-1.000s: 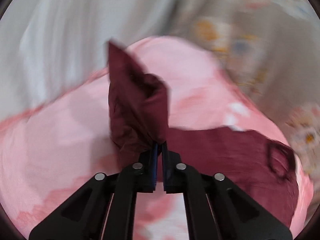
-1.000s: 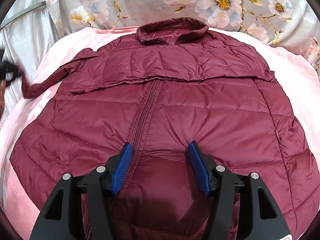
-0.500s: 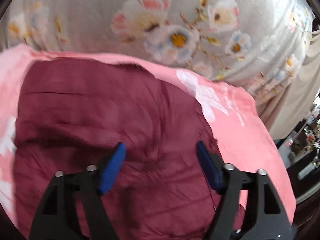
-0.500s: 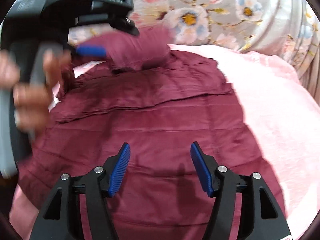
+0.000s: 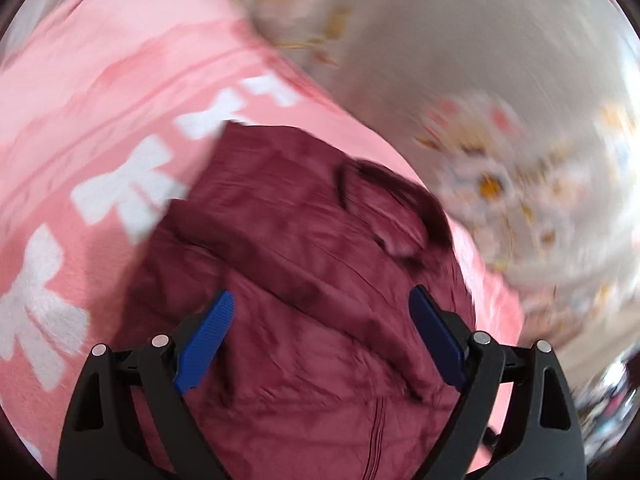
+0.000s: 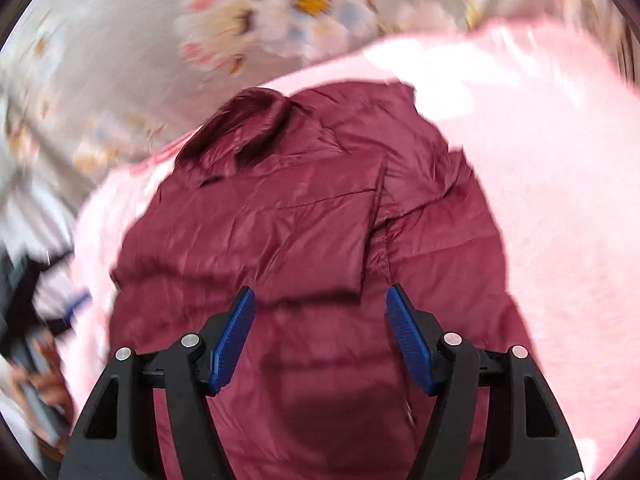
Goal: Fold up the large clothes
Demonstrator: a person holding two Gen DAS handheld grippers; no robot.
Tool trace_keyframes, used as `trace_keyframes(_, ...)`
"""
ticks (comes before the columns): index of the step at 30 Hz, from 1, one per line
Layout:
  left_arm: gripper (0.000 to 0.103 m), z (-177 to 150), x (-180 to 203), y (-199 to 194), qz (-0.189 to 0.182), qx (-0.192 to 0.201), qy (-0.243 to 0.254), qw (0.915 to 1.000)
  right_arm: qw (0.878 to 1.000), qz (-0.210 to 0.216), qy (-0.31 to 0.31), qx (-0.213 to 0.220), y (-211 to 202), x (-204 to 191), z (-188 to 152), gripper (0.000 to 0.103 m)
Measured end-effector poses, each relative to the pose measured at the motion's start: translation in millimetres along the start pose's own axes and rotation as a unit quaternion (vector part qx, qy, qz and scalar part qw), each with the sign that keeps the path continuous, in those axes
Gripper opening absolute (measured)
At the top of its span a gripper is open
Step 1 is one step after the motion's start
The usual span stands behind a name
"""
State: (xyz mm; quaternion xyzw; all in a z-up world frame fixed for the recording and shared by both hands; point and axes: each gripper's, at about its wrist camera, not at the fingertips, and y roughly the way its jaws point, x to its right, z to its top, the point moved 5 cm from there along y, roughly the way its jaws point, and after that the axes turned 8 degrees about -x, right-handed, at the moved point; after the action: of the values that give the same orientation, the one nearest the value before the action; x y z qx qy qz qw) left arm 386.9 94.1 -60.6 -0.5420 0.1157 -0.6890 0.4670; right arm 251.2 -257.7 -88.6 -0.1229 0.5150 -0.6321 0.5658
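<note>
A dark red quilted jacket (image 6: 304,240) lies on a pink blanket (image 6: 552,208), collar (image 6: 248,124) at the far end and one sleeve folded across its front. My right gripper (image 6: 320,304) hovers over the jacket's lower half, its jaws opening with nothing between them. In the left wrist view the same jacket (image 5: 304,264) lies crumpled below my left gripper (image 5: 322,310). Its jaws are opening wide and hold nothing. Both views are blurred by motion.
The pink blanket (image 5: 88,128) carries white bow prints (image 5: 132,184). A grey floral cover (image 6: 120,64) rises behind the jacket. At the left edge of the right wrist view a person's hand (image 6: 36,380) holds the other gripper's handle.
My left gripper let go of the sleeve it held up and opened wide; the sleeve now lies across the jacket. Both views have swung and rolled, and the right jaws have widened a little.
</note>
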Motion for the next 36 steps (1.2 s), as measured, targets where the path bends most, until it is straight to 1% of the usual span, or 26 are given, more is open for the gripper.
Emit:
trace_keyframes(1,0.087,8,-11,0,-0.002,-0.002,-0.019,0.9998,1.0,0.009,0.017,-0.006,7,4,6,0.062)
trace_keyframes(3,0.086,20,-27,8,0.002,-0.004,-0.049,0.9988,1.0,0.004,0.02,-0.011,17,5,13,0.046)
trace_keyframes(4,0.086,23,-31,13,0.004,-0.007,-0.055,0.9985,1.0,0.001,0.006,-0.017,22,0,16,0.028)
trace_keyframes(5,0.086,27,-37,19,0.013,-0.012,-0.062,0.9979,1.0,0.0,-0.007,-0.02,26,-5,17,0.015)
trace_keyframes(6,0.086,29,-41,23,0.016,-0.017,-0.065,0.9976,1.0,-0.002,-0.019,-0.021,27,-11,18,0.009)
trace_keyframes(7,0.083,31,-44,30,0.024,-0.026,-0.066,0.9972,0.999,-0.002,-0.036,-0.014,25,-19,21,0.004)
trace_keyframes(9,0.071,31,-51,41,0.036,-0.045,-0.074,0.9956,0.998,-0.005,-0.066,0.012,11,-33,31,0.003)
trace_keyframes(10,0.055,30,-51,46,0.047,-0.051,-0.071,0.9951,0.995,-0.018,-0.092,0.042,-4,-45,40,0.003)
trace_keyframes(11,0.042,28,-51,49,0.062,-0.054,-0.065,0.9945,0.992,-0.028,-0.109,0.065,-17,-52,45,0.003)
trace_keyframes(12,0.039,26,-51,49,0.079,-0.05,-0.053,0.9942,0.989,-0.035,-0.121,0.081,-24,-57,52,0.002)
trace_keyframes(13,0.033,24,-51,48,0.089,-0.045,-0.044,0.9941,0.984,-0.048,-0.139,0.102,-35,-62,60,0.002)
trace_keyframes(14,0.026,20,-50,45,0.099,-0.041,-0.031,0.9938,0.98,-0.062,-0.153,0.114,-40,-65,66,0.002)
trace_keyframes(16,0.014,12,-51,45,0.121,-0.036,-0.009,0.992,0.975,-0.097,-0.166,0.115,-35,-60,71,0.002)
trace_keyframes(18,0.013,3,-53,44,0.133,-0.033,0.004,0.9906,0.972,-0.131,-0.171,0.095,-13,-45,70,0.002)
trace_keyframes(19,0.012,0,-53,45,0.138,-0.031,0.01,0.9899,0.973,-0.143,-0.168,0.073,5,-36,66,0.002)
trace_keyframes(20,0.011,-3,-54,45,0.146,-0.029,0.018,0.9887,0.975,-0.146,-0.163,0.052,19,-26,61,0.002)
trace_keyframes(22,0.011,-8,-55,47,0.158,-0.028,0.034,0.9865,0.979,-0.139,-0.147,0.019,41,-9,51,0.002)
trace_keyframes(24,0.01,-10,-55,50,0.167,-0.028,0.044,0.9847,0.982,-0.13,-0.134,-0.002,57,2,42,0.002)
trace_keyframes(27,0.01,-10,-56,52,0.175,-0.028,0.054,0.9826,0.983,-0.129,-0.133,-0.001,63,3,33,0.002)
trace_keyframes(30,0.01,-11,-53,51,0.184,-0.032,0.066,0.9802,0.984,-0.123,-0.128,-0.002,56,4,34,0.003)
trace_keyframes(32,0.01,-14,-46,38,0.183,-0.038,0.068,0.9801,0.986,-0.123,-0.117,0.0,43,6,36,0.007)
trace_keyframes(33,0.011,-15,-41,31,0.18,-0.037,0.074,0.9801,0.987,-0.12,-0.108,0.01,28,6,37,0.007)
trace_keyframes(34,0.012,-15,-30,18,0.177,-0.029,0.092,0.9795,0.987,-0.12,-0.106,0.021,16,5,38,0.008)
trace_keyframes(36,0.02,-10,-2,-4,0.177,-0.004,0.128,0.9758,0.983,-0.126,-0.115,0.063,-15,-10,46,0.008)
